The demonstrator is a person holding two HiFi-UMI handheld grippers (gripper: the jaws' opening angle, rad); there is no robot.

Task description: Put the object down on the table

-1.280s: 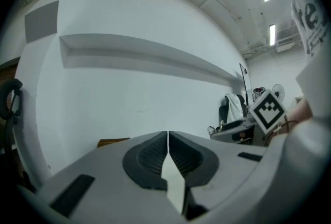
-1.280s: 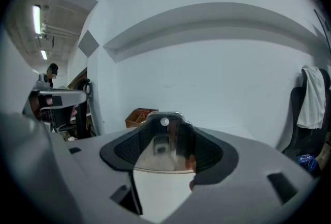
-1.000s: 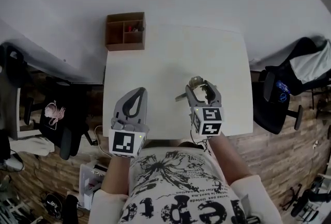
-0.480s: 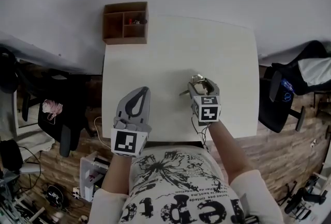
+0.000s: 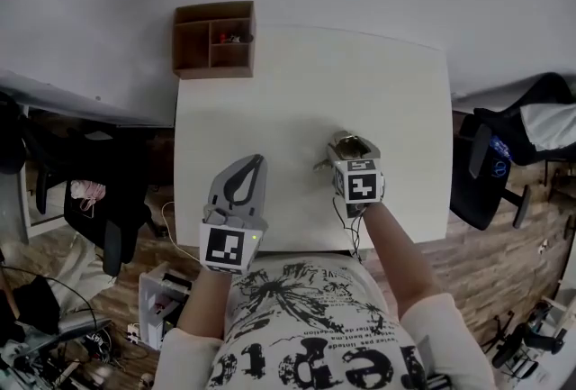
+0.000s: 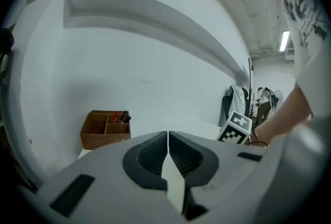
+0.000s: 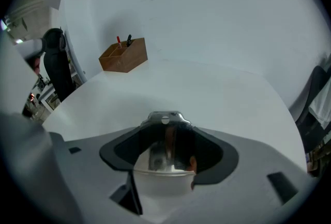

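A shiny metal cup (image 5: 345, 143) with a short handle sticking out to the left sits between the jaws of my right gripper (image 5: 351, 149), near the front right of the white table (image 5: 297, 91). In the right gripper view the cup (image 7: 165, 154) fills the gap between the dark pads, and the right gripper (image 7: 165, 120) is shut on it, low over the tabletop. Whether the cup touches the table is hidden. My left gripper (image 5: 253, 165) hovers at the front left, shut and empty; in its own view the left gripper (image 6: 168, 136) has its jaws pressed together.
A brown wooden organizer (image 5: 214, 40) with pens stands at the table's far left corner, also seen as the organizer (image 6: 105, 127) and the organizer (image 7: 124, 55). A dark office chair (image 5: 504, 167) stands right of the table, another chair (image 5: 103, 208) left of it. A white wall lies beyond.
The right gripper has tipped further down over the cup, so its marker cube now covers the jaws. The left gripper has drifted slightly toward the person.
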